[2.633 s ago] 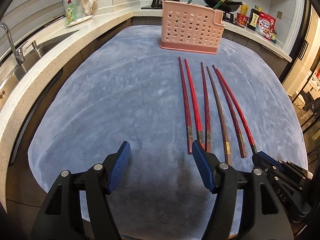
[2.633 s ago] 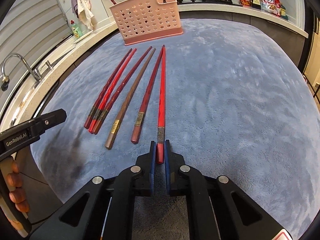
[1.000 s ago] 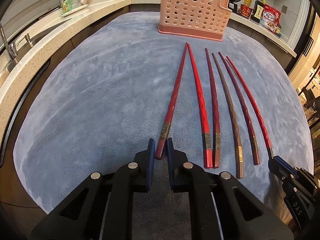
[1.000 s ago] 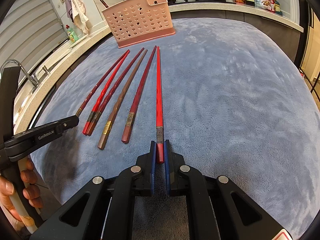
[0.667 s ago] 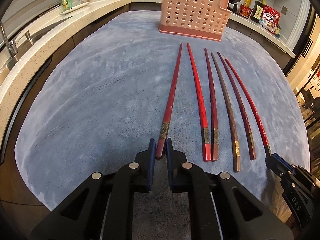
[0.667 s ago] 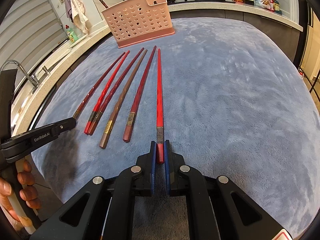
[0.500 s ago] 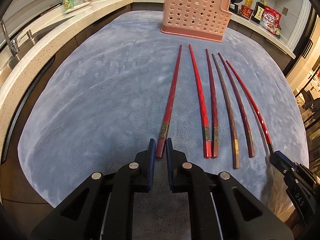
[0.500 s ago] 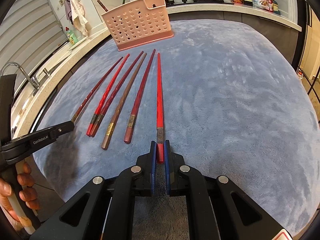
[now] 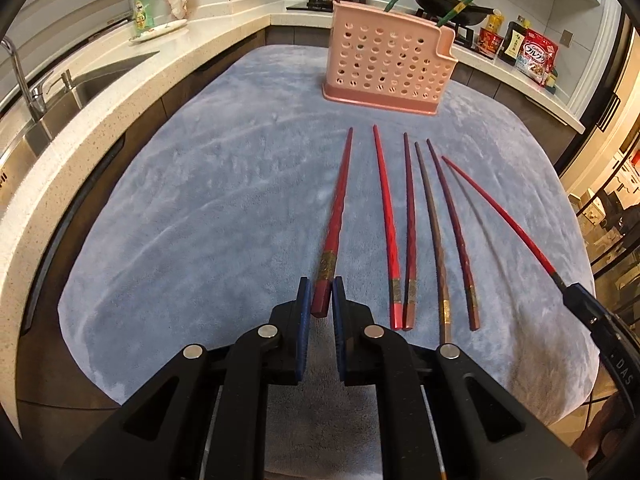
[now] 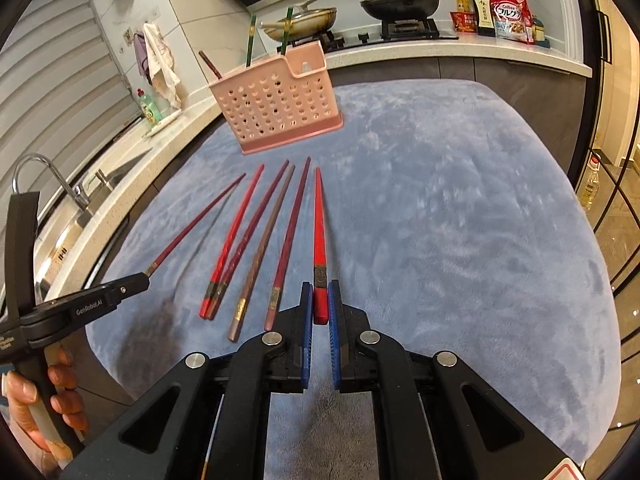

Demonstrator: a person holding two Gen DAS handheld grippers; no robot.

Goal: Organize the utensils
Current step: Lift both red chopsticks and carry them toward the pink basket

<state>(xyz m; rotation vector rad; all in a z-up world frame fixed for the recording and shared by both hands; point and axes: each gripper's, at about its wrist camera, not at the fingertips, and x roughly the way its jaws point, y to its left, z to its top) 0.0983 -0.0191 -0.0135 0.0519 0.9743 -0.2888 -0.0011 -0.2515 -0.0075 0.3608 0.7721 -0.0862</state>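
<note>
My left gripper is shut on the thick end of a dark red chopstick and holds it lifted, tip towards the pink perforated utensil holder. My right gripper is shut on a bright red chopstick, also raised off the cloth; it shows in the left wrist view at the right. Several more chopsticks lie side by side on the blue-grey cloth between the two. The holder stands at the far end with green-handled utensils in it.
A sink with tap and a dish-soap bottle are on the left counter. Pans on a stove and food packets are behind the holder. The cloth's edge drops off near me.
Both grippers have risen and tilted up, each lifting its chopstick off the cloth. The holder now appears lower in both views. The other chopsticks have stayed put.
</note>
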